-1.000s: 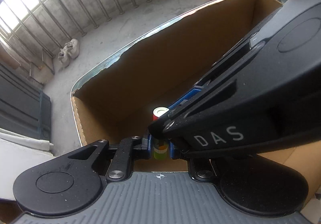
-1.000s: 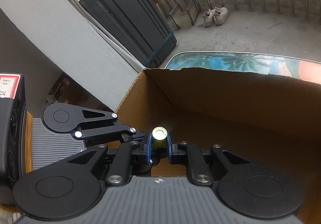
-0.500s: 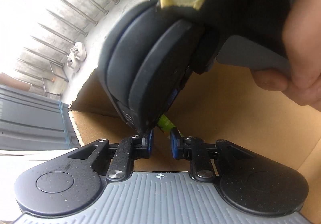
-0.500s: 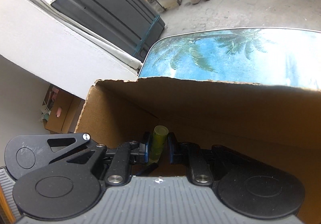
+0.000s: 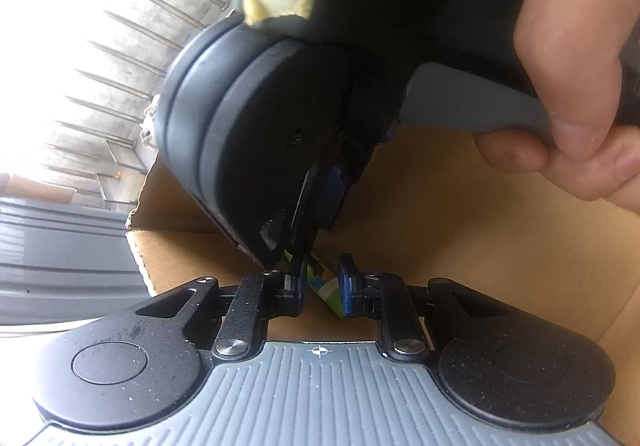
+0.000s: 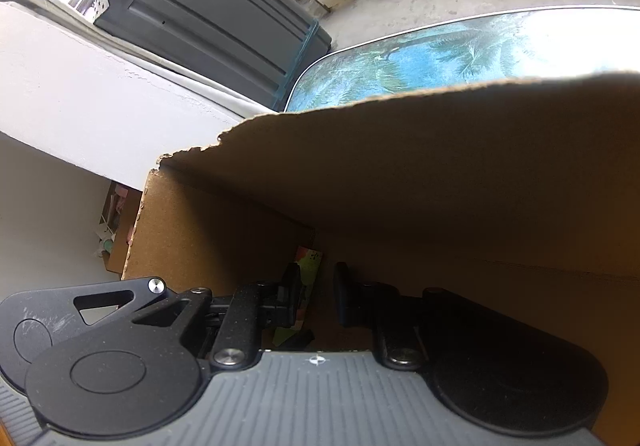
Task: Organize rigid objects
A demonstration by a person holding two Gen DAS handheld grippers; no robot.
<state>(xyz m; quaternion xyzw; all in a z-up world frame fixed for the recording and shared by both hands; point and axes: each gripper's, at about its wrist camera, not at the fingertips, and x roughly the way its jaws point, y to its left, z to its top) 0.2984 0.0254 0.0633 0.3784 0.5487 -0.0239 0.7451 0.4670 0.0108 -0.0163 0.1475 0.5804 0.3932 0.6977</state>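
The right gripper (image 6: pixel 316 288) has just released the green tube (image 6: pixel 306 282) inside the cardboard box (image 6: pixel 440 174), left gripper (image 5: pixel 320 286) also slack, so the tube looks stowed

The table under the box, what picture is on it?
Blue with palm trees, clearest in the right wrist view.

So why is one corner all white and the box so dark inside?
Left wrist view: daylight behind the railing blows out the top-left corner, and the close right gripper looks blurry. Right wrist view: the cardboard box shades its own inside, and glare washes the table.
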